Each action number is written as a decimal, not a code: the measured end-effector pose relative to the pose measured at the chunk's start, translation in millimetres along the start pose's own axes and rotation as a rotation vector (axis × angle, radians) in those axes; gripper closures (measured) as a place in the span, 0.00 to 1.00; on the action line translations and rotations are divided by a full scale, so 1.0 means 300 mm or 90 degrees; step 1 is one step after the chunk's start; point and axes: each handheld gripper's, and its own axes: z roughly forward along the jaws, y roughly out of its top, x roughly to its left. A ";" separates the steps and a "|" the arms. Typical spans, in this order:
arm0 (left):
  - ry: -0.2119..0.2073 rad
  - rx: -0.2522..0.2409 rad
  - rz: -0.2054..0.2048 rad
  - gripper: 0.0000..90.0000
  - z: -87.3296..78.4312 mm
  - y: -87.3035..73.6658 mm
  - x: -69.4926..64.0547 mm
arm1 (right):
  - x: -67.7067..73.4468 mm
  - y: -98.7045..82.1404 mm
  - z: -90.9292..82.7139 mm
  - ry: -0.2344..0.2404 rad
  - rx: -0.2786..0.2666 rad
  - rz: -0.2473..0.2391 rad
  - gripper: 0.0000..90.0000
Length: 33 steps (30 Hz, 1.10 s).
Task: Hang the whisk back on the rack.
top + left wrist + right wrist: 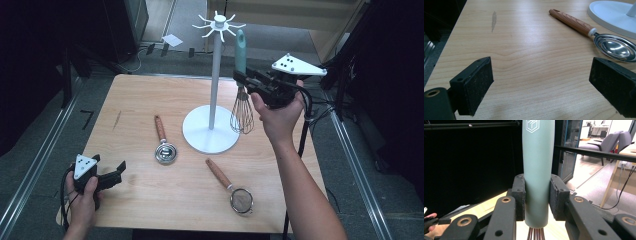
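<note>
The whisk (241,90) has a smooth, rounded, pale teal handle with a small cube-shaped logo near its top, and thin coppery wires that bulge into a balloon below. It hangs upright in the air, handle up, above the right part of the tabletop (150,200), its wires just beside the round base of the white stand (213,95). The right hand-held gripper (241,76) is clamped on the lower part of the handle; in the right gripper view the 2 black pads (519,197) press against both sides of the handle, with the wires showing just beneath.

The stand is a white pole on a disc base, topped by a ring of short hooks, and the tip of the whisk's handle reaches nearly to their height.

On the tabletop lie 2 tools with wooden handles: a nested set of shiny measuring spoons (164,145) left of the stand's base, and a small mesh strainer (234,190) nearer the front edge.

The left hand-held gripper (119,169) rests low at the front left corner, held by the left hand (82,200). Its jaws are spread wide with nothing between them, pointing toward the measuring spoons (599,40).
</note>
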 end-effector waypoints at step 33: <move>-0.002 0.000 0.001 0.07 -0.001 0.000 0.000 | 0.007 -0.013 0.073 0.018 0.022 0.014 0.79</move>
